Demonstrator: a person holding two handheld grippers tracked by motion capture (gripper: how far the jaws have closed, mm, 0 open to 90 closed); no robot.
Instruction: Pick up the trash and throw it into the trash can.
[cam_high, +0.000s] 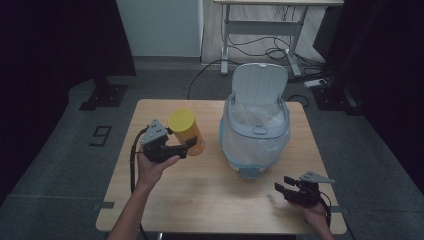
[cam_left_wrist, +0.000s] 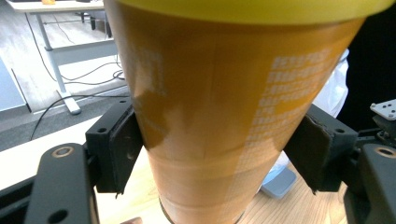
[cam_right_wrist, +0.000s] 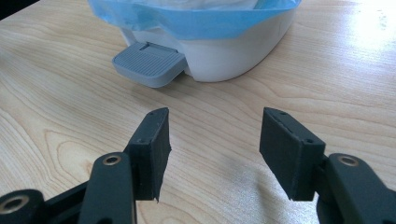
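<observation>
Yellow plastic is capping a tall orange cylindrical canister (cam_high: 187, 131), which is standing slightly tilted on the pale wooden table (cam_high: 200, 200), at about ten o'clock from the table's centre. The left gripper (cam_high: 189, 146), held in the person's left hand (cam_high: 152, 167), is clasping this canister around its lower body. In the left gripper view the canister (cam_left_wrist: 219, 121) is sitting between the two black jaws, whose pads are pressing against its sides at nine and three o'clock, and its base is sitting close to the wood, though whether it is touching cannot be told.

Just beside the canister, at about one o'clock from the table's centre, a white pedal bin lined with a translucent blue-tinted bag (cam_high: 255, 132) is standing with its white lid (cam_high: 260, 84) tipped up and open. A grey foot pedal (cam_high: 249, 172) is sticking out from its base toward the person.

The right gripper (cam_high: 281, 186) is resting low near the table's edge at about four o'clock, held in the person's right hand (cam_high: 315, 212), well apart from the canister. In the right gripper view its jaws are standing wide apart with nothing between them, pointing toward the grey pedal (cam_right_wrist: 148, 63) and the bin's base (cam_right_wrist: 233, 56) at twelve o'clock.
</observation>
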